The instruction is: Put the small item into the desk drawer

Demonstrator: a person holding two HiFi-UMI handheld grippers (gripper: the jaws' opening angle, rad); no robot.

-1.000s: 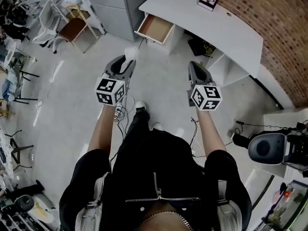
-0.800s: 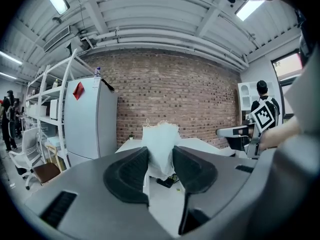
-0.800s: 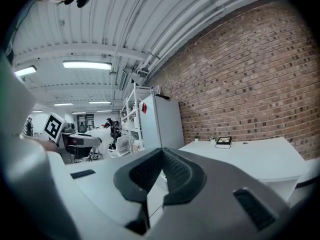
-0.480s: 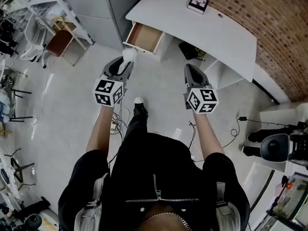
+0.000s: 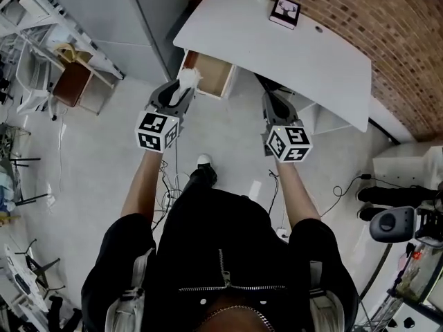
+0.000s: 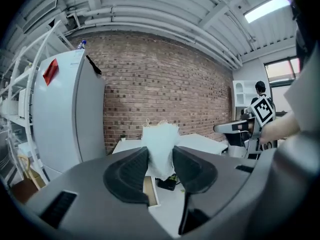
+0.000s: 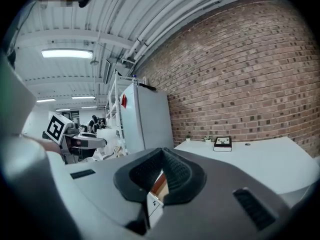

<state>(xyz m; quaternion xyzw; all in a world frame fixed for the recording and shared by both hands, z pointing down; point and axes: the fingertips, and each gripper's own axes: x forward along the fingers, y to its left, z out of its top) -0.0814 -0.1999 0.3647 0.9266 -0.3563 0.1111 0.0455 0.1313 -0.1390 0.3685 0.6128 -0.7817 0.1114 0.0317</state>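
Observation:
A small white crumpled item (image 5: pixel 187 80) (image 6: pixel 160 145) sits pinched between the jaws of my left gripper (image 5: pixel 181 90) (image 6: pixel 160 165), which is shut on it. In the head view it hangs at the near left corner of the open wooden drawer (image 5: pixel 210 74) of the white desk (image 5: pixel 311 57). The drawer (image 6: pixel 149 191) also shows low between the left jaws. My right gripper (image 5: pixel 270 101) (image 7: pixel 161 156) is shut with nothing in it, held in front of the desk to the right of the drawer. A piece of the drawer (image 7: pixel 159 183) shows under its jaws.
A framed black-and-white object (image 5: pixel 285 12) (image 7: pixel 222 143) lies on the desk near the brick wall (image 5: pixel 387 19). A tall grey cabinet (image 5: pixel 138 12) (image 6: pixel 67 119) stands left of the desk. White racks and a chair (image 5: pixel 69 81) are further left. Cables (image 5: pixel 169 178) trail on the floor.
The person has walked toward the desk. Desk and drawer have come nearer in the head view, and the held white item now reaches the drawer's corner. Both grippers keep their state.

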